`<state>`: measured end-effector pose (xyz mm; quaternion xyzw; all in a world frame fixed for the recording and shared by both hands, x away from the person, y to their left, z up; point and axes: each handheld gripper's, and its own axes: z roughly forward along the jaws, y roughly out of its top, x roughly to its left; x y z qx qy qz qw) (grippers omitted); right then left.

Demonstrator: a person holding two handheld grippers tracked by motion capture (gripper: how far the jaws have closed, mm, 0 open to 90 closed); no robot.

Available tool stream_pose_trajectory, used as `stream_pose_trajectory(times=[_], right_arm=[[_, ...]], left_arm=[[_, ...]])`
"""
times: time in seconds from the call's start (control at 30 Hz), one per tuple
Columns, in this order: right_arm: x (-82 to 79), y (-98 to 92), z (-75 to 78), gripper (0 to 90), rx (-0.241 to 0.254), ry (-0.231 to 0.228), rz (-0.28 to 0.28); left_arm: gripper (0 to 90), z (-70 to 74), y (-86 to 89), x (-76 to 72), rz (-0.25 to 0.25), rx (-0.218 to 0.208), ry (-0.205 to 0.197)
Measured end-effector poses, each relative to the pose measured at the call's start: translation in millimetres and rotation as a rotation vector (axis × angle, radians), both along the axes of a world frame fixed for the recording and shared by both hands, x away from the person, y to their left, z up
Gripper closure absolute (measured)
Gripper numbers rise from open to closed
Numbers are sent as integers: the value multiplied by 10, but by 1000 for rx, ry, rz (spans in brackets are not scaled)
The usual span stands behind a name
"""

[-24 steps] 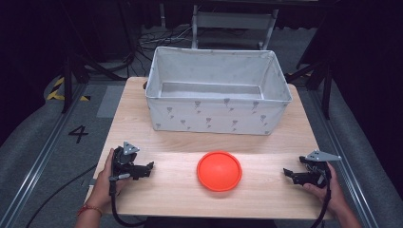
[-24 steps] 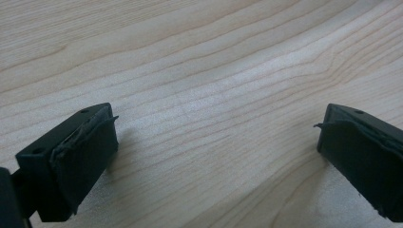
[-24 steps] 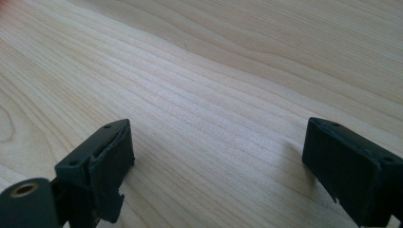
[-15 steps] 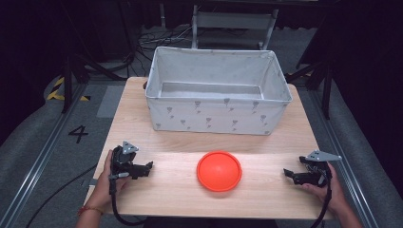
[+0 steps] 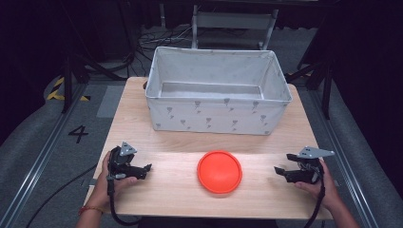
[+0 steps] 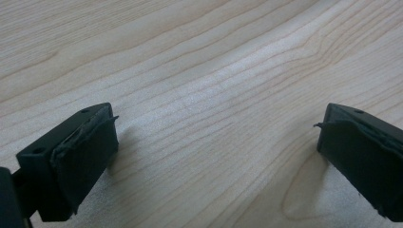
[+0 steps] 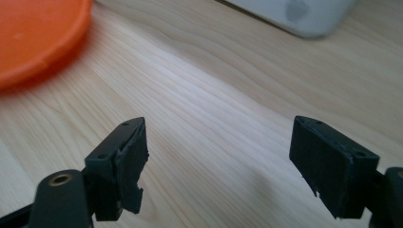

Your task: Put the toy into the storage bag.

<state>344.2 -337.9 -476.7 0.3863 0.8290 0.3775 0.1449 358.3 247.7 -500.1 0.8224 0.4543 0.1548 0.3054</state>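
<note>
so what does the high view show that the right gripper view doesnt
High view alone: the whole white fabric bin at the table's far side, both of the person's hands, the left gripper with open jaws near the left edge, and the round outline of the orange disc lying flat between the two grippers.

Right gripper view alone: a close look at the right gripper, its two black jaws standing apart over bare wood, with worn pads.

Both: the wooden table, part of the orange disc, and a corner of the bin.
</note>
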Motion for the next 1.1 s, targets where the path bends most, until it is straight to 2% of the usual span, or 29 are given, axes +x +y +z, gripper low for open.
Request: stream_pose_trajectory(times=[0.03,0.1,0.17,0.4,0.53,0.63,0.87,0.9,0.93,1.03,1.1], right_arm=[[19,138,49,213,12,1,41],[27,201,66,213,14,0,56],[46,414,92,212,16,9,118],[131,1009,88,202,22,39,261],[188,1218,60,188,36,56,286],[247,1375,-18,190,5,73,302],[309,1513,-183,160,-9,132,307],[309,1513,-183,160,-9,132,307],[299,1525,-194,158,-11,111,312],[254,1567,-212,159,-16,85,322],[207,1598,-228,166,-36,51,331]], left_arm=[[1,0,0,-1,1,0,0],[1,0,0,-1,1,0,0],[2,0,0,-1,1,0,0],[3,1,-3,-7,7,1,-1],[4,-1,-3,-6,4,-2,-2],[4,0,-3,-6,4,-2,-2],[4,0,-2,-6,4,-2,-1],[4,0,-2,-6,4,-2,-1],[4,-1,-2,-6,4,-2,-2],[4,-1,-2,-6,4,-2,-2],[5,-1,-3,-6,3,-2,-4]])
